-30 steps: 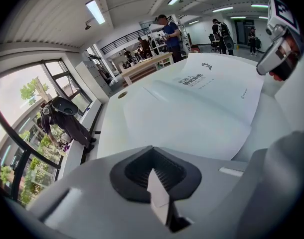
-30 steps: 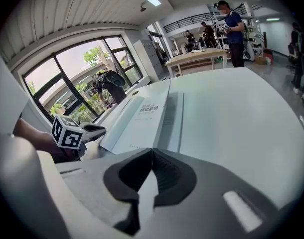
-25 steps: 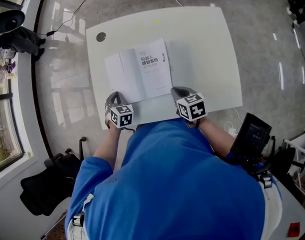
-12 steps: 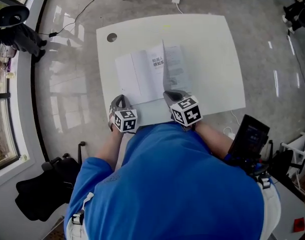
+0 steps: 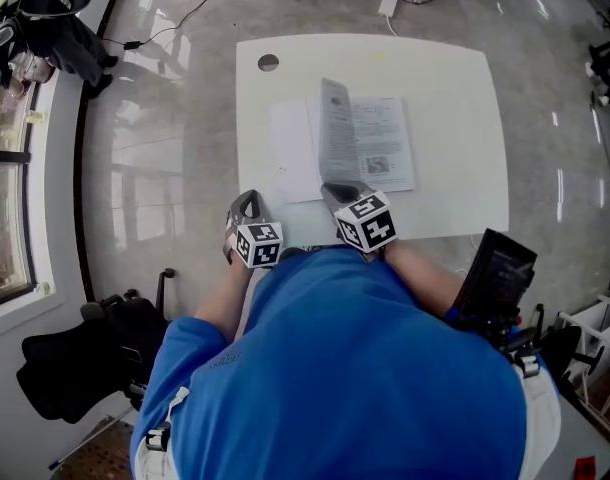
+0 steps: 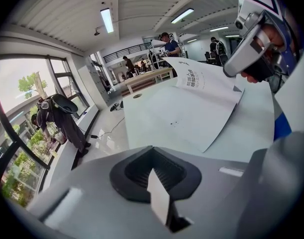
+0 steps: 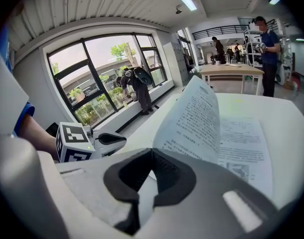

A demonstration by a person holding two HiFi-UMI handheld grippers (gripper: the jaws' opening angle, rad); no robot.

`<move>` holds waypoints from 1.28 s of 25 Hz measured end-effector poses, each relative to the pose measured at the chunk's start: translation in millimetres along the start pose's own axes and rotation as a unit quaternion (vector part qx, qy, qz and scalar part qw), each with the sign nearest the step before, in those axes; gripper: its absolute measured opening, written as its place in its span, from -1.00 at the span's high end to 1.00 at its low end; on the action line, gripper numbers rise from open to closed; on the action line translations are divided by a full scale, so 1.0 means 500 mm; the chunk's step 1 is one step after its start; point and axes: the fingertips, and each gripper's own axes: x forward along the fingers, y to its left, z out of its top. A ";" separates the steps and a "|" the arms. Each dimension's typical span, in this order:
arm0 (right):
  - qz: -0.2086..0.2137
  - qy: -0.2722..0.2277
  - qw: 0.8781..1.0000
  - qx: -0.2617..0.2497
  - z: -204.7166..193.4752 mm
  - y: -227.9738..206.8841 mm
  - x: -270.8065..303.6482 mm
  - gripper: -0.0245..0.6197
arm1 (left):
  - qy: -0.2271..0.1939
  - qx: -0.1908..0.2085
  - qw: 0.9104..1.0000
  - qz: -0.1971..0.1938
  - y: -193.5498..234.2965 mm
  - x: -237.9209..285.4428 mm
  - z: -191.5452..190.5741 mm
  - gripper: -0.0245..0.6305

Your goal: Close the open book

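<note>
My right gripper [image 5: 336,192] pinches the near edge of a raised leaf [image 5: 334,133] of the book [image 5: 377,154], which lies open mid-table [image 5: 455,88]. The left gripper [image 5: 247,201] has its jaws pressed together, empty. If that thin leaf slips or buckles, it could drop flat and leave the book open.

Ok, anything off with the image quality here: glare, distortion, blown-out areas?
Head view: sharp, but the glossy floor mirrors the windows in bright streaks. Left gripper view: strong fisheye bending, black corners, and the sky in the window is washed out. Right gripper view: same fisheye, yet the print on the raised page looks fairly sharp.
</note>
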 end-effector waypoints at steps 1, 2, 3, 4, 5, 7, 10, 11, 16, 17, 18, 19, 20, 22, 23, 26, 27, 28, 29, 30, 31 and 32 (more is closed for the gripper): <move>0.002 0.003 1.000 -0.005 0.008 0.028 0.030 0.90 | 0.000 -0.003 1.000 0.001 0.031 0.000 -0.021 0.91; 0.004 0.007 1.000 -0.010 0.014 0.050 0.056 0.90 | 0.000 -0.006 1.000 0.002 0.056 -0.001 -0.038 0.91; 0.006 0.012 1.000 -0.015 0.015 0.066 0.074 0.90 | -0.001 -0.008 1.000 0.003 0.072 -0.003 -0.049 0.91; 0.007 0.018 1.000 -0.021 0.012 0.076 0.087 0.90 | -0.002 -0.010 1.000 0.005 0.080 -0.005 -0.056 0.91; 0.008 0.025 0.999 -0.028 0.008 0.083 0.097 0.90 | -0.003 -0.011 1.000 0.006 0.084 -0.007 -0.061 0.91; 0.010 0.038 0.998 -0.040 -0.001 0.095 0.117 0.90 | -0.002 -0.013 1.000 0.010 0.093 -0.012 -0.073 0.91; 0.011 0.056 0.997 -0.051 -0.012 0.115 0.150 0.90 | 0.004 -0.020 1.000 0.015 0.114 -0.020 -0.099 0.91; 0.011 0.062 0.997 -0.053 -0.016 0.120 0.161 0.90 | 0.005 -0.021 1.000 0.017 0.121 -0.022 -0.107 0.91; 0.010 0.093 0.994 -0.055 -0.036 0.117 0.231 0.90 | 0.016 -0.028 0.999 0.024 0.152 -0.017 -0.145 0.91; 0.010 0.099 0.994 -0.056 -0.039 0.116 0.240 0.90 | 0.018 -0.029 0.999 0.026 0.157 -0.021 -0.150 0.91; 0.010 0.104 0.993 -0.056 -0.042 0.117 0.247 0.90 | 0.020 -0.029 0.999 0.028 0.162 -0.028 -0.155 0.91; 0.010 0.109 0.992 -0.057 -0.046 0.117 0.253 0.90 | 0.022 -0.029 0.999 0.031 0.166 -0.035 -0.160 0.91; 0.009 0.115 0.992 -0.058 -0.051 0.118 0.259 0.90 | 0.025 -0.029 0.999 0.034 0.172 -0.041 -0.166 0.91; 0.008 0.126 0.990 -0.059 -0.059 0.119 0.273 0.90 | 0.031 -0.029 0.998 0.038 0.187 -0.049 -0.177 0.91; 0.007 0.131 0.990 -0.060 -0.061 0.119 0.278 0.90 | 0.032 -0.029 0.998 0.040 0.194 -0.051 -0.181 0.91; 0.004 0.140 0.988 -0.058 -0.062 0.118 0.287 0.90 | 0.034 -0.031 0.998 0.044 0.211 -0.053 -0.185 0.91; 0.003 0.141 0.988 -0.056 -0.062 0.118 0.288 0.90 | 0.034 -0.031 0.998 0.044 0.213 -0.052 -0.184 0.91; 0.002 0.142 0.988 -0.054 -0.062 0.118 0.288 0.90 | 0.033 -0.030 0.998 0.044 0.214 -0.051 -0.183 0.91; 0.000 0.144 0.988 -0.053 -0.062 0.117 0.288 0.90 | 0.033 -0.030 0.998 0.042 0.214 -0.048 -0.181 0.91; -0.002 0.144 0.988 -0.052 -0.061 0.115 0.288 0.90 | 0.031 -0.029 0.998 0.041 0.214 -0.046 -0.178 0.91; -0.004 0.145 0.988 -0.053 -0.061 0.115 0.289 0.90 | 0.030 -0.028 0.998 0.039 0.214 -0.043 -0.175 0.91; -0.004 0.146 0.988 -0.055 -0.061 0.117 0.290 0.89 | 0.029 -0.027 0.999 0.037 0.213 -0.042 -0.173 0.91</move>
